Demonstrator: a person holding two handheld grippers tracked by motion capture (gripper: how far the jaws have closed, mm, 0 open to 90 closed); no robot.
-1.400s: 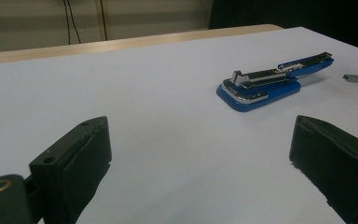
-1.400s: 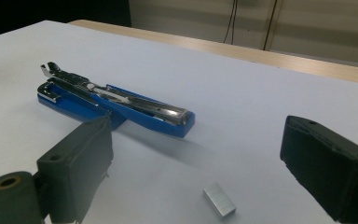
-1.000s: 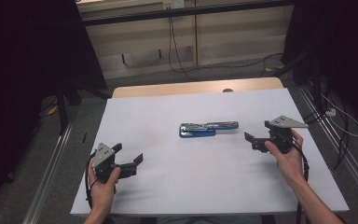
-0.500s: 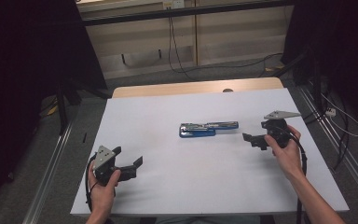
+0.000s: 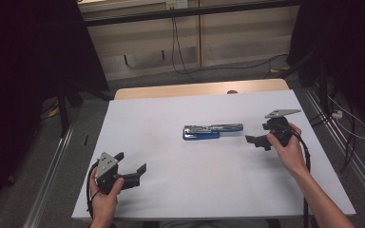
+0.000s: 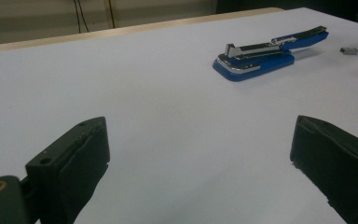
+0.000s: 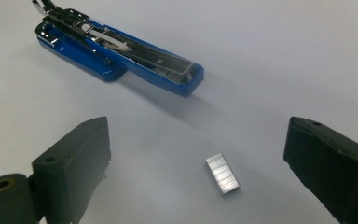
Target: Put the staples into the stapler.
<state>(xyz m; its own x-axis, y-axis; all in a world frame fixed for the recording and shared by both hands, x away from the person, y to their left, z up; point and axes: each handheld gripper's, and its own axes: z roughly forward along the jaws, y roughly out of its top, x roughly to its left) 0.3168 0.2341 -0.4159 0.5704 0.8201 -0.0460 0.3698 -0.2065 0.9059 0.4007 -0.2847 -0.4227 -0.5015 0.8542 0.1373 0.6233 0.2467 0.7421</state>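
A blue stapler [image 5: 212,131] lies swung open flat at the middle of the white table [image 5: 161,114], its metal staple channel facing up. The left gripper view has the stapler [image 6: 270,53] far off to the upper right. My right gripper [image 5: 259,134] hovers just right of the stapler, open, jaws pointing left. Between those jaws [image 7: 196,158] a small silver strip of staples [image 7: 222,173] lies on the table, touching neither jaw, with the stapler [image 7: 121,53] beyond. My left gripper [image 5: 132,162] is open and empty near the front left corner; its jaws [image 6: 200,158] frame bare table.
The staple strip [image 6: 348,50] sits right of the stapler's far end. A bare wooden band [image 5: 199,89] runs along the table's far edge. Metal rails [image 5: 52,161] flank the table, and cables [image 5: 347,123] lie on the floor at the right.
My right gripper has moved slightly left and away, closer to the stapler's end. The left gripper has drifted a little toward the front edge. Both stayed open.
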